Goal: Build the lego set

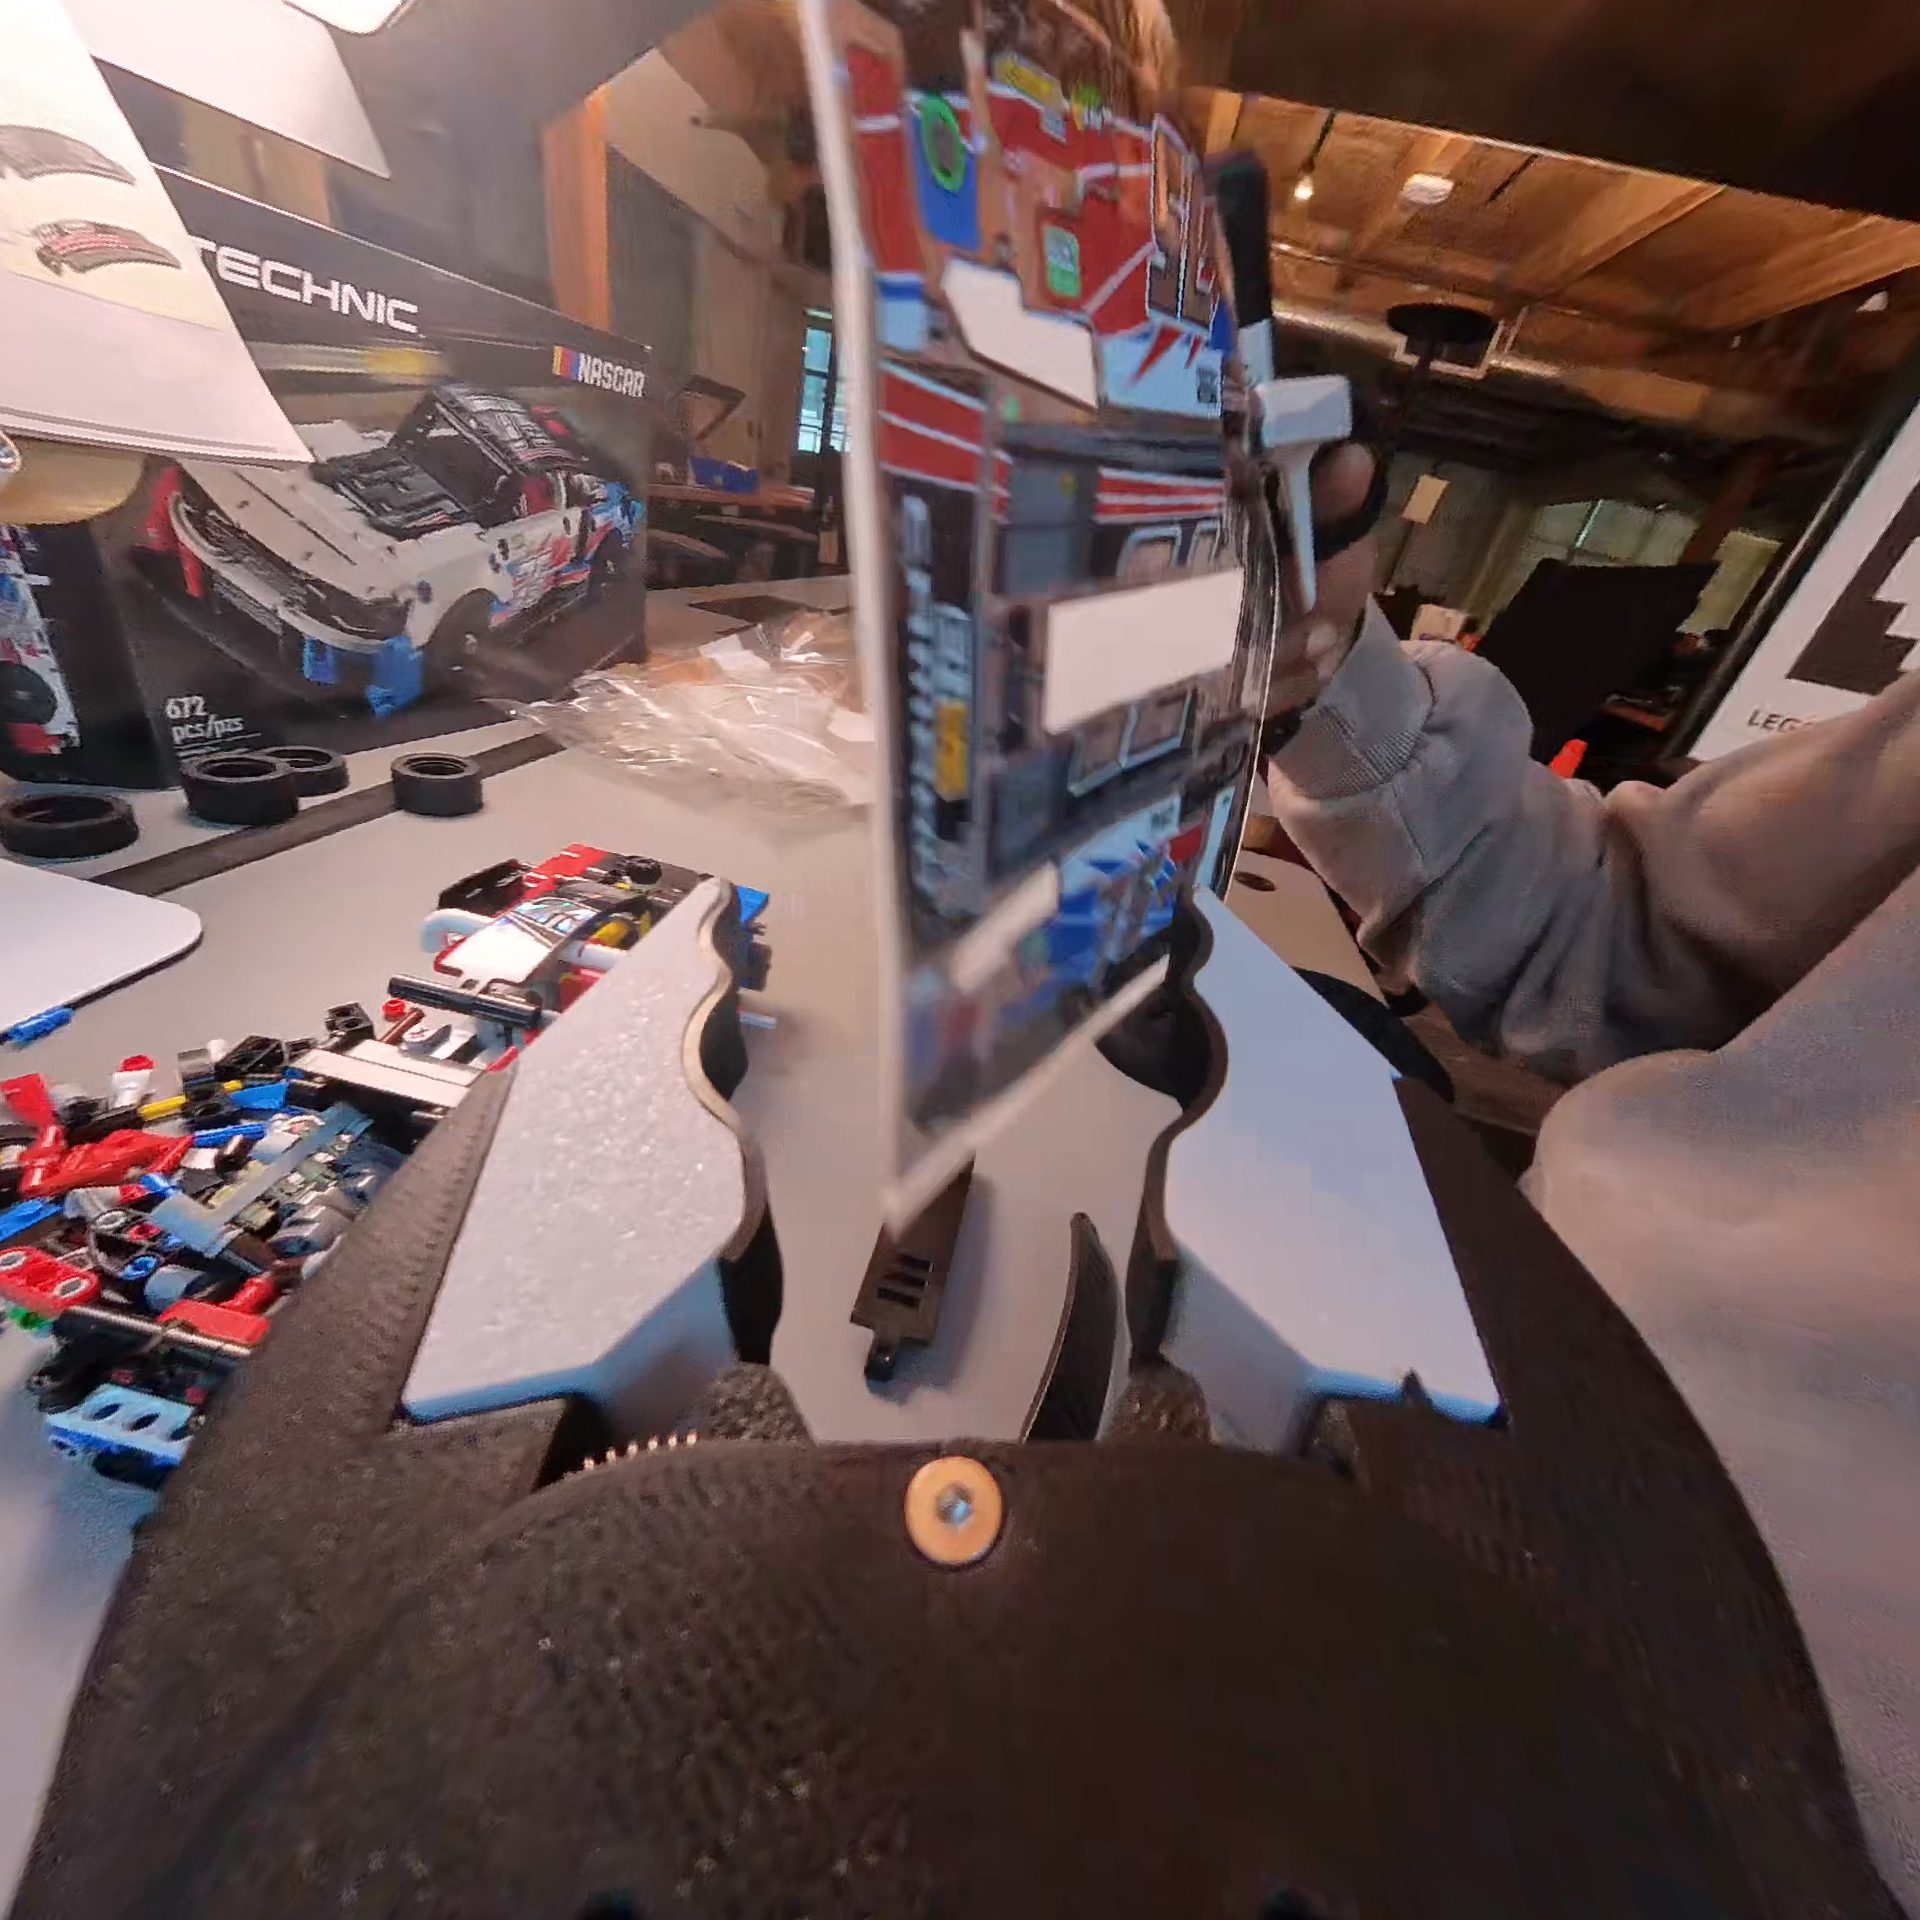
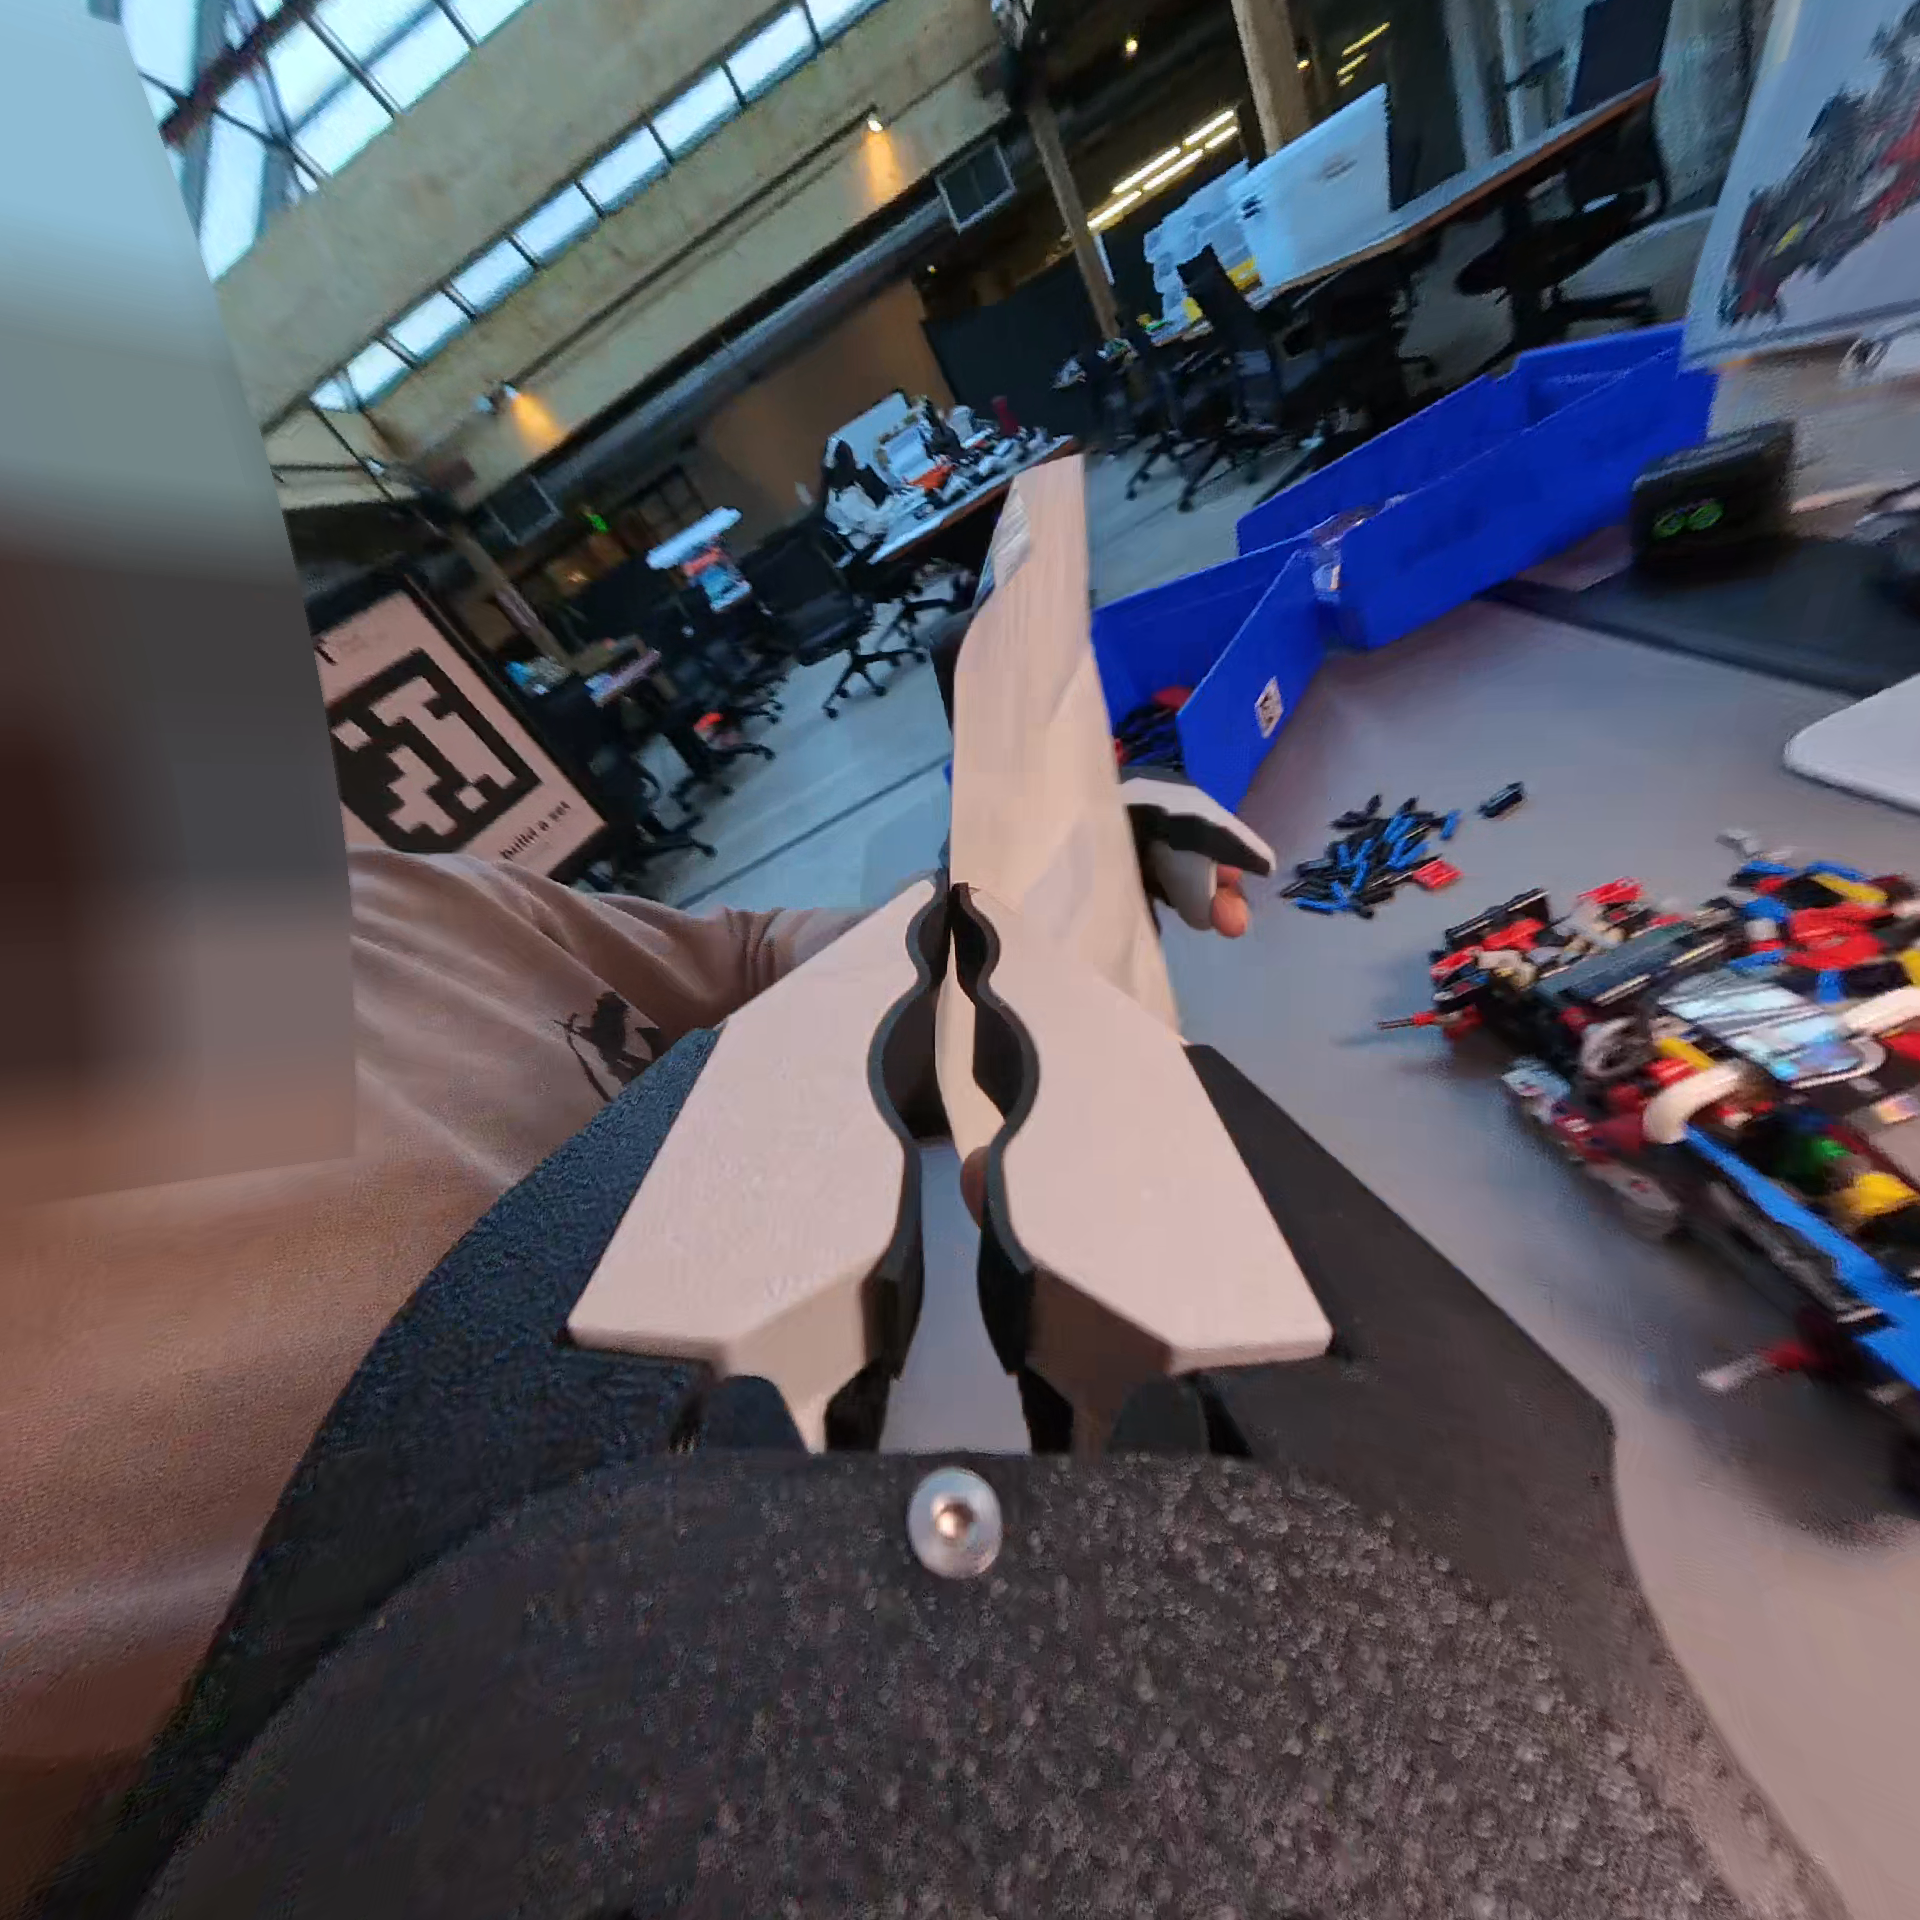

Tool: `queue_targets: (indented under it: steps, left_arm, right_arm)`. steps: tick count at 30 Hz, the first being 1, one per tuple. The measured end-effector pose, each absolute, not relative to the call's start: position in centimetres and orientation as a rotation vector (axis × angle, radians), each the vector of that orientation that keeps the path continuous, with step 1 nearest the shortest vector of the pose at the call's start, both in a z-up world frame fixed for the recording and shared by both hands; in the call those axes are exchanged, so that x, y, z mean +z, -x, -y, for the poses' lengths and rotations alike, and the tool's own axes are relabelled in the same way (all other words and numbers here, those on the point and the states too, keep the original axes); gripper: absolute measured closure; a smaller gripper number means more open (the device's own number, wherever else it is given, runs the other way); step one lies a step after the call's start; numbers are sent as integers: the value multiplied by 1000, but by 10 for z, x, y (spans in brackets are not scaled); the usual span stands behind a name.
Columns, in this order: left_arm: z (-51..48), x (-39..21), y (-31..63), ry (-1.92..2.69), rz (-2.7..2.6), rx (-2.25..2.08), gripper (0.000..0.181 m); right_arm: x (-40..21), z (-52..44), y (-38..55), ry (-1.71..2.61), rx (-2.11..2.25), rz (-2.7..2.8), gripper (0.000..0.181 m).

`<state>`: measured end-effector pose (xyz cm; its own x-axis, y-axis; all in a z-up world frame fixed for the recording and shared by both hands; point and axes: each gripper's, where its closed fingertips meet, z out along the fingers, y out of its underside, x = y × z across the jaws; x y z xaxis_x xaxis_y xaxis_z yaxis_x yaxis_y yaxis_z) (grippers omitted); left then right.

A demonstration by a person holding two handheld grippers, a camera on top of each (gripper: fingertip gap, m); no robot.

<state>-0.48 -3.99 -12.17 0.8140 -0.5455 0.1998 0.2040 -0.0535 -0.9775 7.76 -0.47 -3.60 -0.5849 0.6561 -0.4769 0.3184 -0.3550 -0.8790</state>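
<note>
1. Right up close, the left gripper (image 1: 956, 914) has its jaws wide open. They hold nothing.
2. One sticker sheet (image 1: 1039, 520) stands up tall between those open jaws. I see red, white and blue stickers on it, with numbers and small logos. They are too blurry to read.
3. One small black piece (image 1: 902, 1283) lies flat on the grey table (image 1: 623, 810), just below the sheet's bottom corner.
4. My right gripper (image 2: 951, 899) has its jaws pressed together on the sheet's edge. From this side the sheet is plain white.
5. To the left of the left gripper I see one pile of loose pieces (image 1: 156, 1174): red, blue, black, white and a bit of yellow. I cannot count them.
6. One half-built car (image 1: 582, 925) sits just past that pile.
7. Farther off I count four black tyres (image 1: 239, 784), all lying on the table.
8. Behind the tyres stands one dark set box (image 1: 395, 520). It has a race car picture, a brand name, a racing logo and a piece count.
9. One open booklet (image 1: 104, 260) hangs over the box's left side.
10. One clear plastic bag (image 1: 727, 707) lies to the right of the box.
11. In the right wrist view, a small heap of blue and black pins (image 2: 1371, 857) lies beyond the car, near the blue bins (image 2: 1455, 499).
</note>
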Motion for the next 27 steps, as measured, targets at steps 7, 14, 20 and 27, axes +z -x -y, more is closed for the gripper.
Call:
queue_targets:
  steps: [7, 14, 20, 27]
  left_arm:
    - [61, -129, -7, 1483, -386, -759, 181]
    - [58, -141, 6, 1525, -352, -788, 167]
    - [50, -146, 21, 1563, -239, -809, 181]
    - [48, -129, 35, 1419, 16, -1081, 181]
  right_arm:
    - [-123, -12, -35, 1569, 2297, 1434, 181]
    - [-141, -11, -39, 1581, 2367, 1459, 181]
    - [-149, -22, -38, 1654, 2388, 1374, 181]
    - [-148, -28, -29, 1570, 2264, 1326, 157]
